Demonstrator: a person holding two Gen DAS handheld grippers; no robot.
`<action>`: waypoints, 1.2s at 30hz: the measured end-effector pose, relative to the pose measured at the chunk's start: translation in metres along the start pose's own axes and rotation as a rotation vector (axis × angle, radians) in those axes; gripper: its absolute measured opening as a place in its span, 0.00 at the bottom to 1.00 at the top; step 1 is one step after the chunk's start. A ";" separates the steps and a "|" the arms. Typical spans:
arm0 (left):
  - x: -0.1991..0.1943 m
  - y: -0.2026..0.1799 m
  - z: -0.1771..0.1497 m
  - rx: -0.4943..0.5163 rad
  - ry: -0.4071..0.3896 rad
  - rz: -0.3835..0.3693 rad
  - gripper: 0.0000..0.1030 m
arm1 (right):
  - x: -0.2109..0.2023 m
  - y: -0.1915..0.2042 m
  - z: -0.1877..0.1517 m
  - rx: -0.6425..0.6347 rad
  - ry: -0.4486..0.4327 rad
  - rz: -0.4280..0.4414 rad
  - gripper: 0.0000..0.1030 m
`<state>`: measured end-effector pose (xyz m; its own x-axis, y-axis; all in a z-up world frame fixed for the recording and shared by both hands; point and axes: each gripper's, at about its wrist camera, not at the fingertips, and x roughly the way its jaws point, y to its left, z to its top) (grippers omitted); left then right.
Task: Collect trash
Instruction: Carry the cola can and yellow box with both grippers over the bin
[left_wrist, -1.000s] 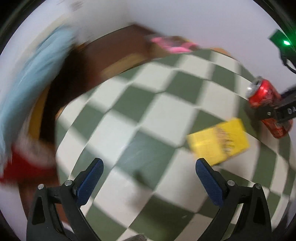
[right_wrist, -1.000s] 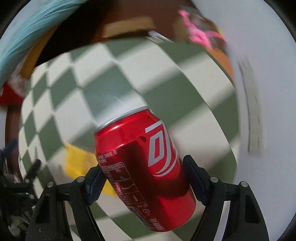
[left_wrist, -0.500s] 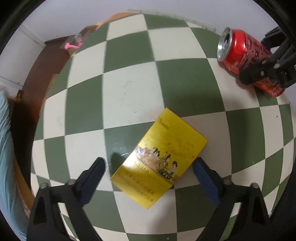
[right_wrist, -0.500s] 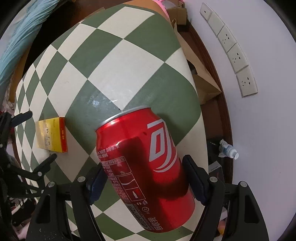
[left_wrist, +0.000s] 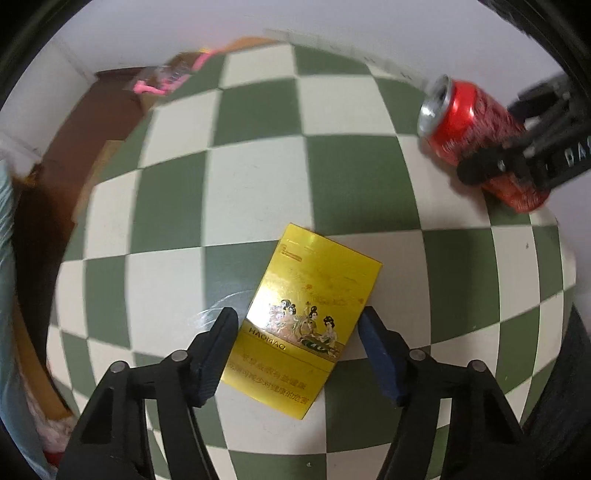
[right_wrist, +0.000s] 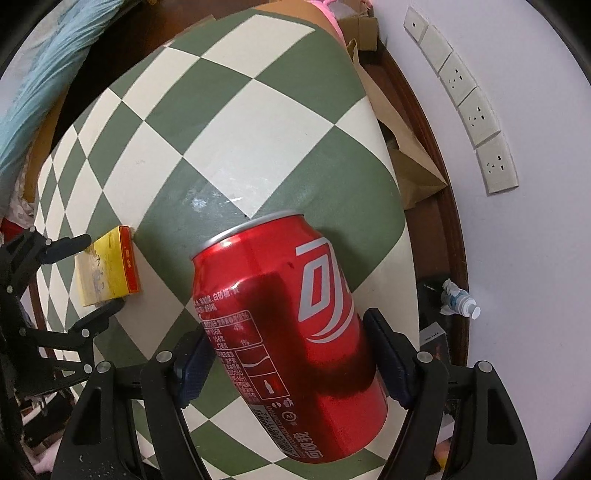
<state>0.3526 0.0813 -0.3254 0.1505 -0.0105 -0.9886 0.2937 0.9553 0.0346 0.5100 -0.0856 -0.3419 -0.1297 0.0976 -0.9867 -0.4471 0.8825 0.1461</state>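
Yellow carton (left_wrist: 308, 325): one, lying flat on the green-and-cream checked tabletop (left_wrist: 258, 177), near its middle. Left gripper (left_wrist: 297, 332) points down over it, pads straddling the carton's long sides. Jaws have just been closing; the left pad sits at the carton's edge, a sliver of table shows by the right pad, so not yet clamped.

Red can (right_wrist: 288, 325): one, clenched at mid-body in the right gripper (right_wrist: 290, 354), tilted, held above the table's wall-side edge.

Risks, as judged: the carton sits skewed between the pads, so closing may rotate or skid it rather than seize it. It is low and flat, so the pads could ride over its top edges. The can is smooth and tilted, so it could slip.

Counts: two trash items, two grippers; one paper bag (right_wrist: 406, 147) beyond the table; five wall outlets (right_wrist: 480, 110).
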 end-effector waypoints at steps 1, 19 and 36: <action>-0.006 0.001 -0.003 -0.019 -0.022 0.004 0.61 | 0.000 0.000 -0.001 -0.001 -0.007 0.001 0.75; -0.160 0.037 -0.148 -0.662 -0.327 0.128 0.59 | -0.078 0.100 -0.071 -0.102 -0.290 0.034 0.73; -0.262 0.060 -0.413 -1.064 -0.429 0.358 0.58 | -0.105 0.335 -0.214 -0.363 -0.393 0.251 0.71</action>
<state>-0.0589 0.2638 -0.1253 0.4254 0.4010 -0.8113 -0.7255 0.6870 -0.0408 0.1845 0.1013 -0.1739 0.0355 0.5074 -0.8610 -0.7285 0.6029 0.3253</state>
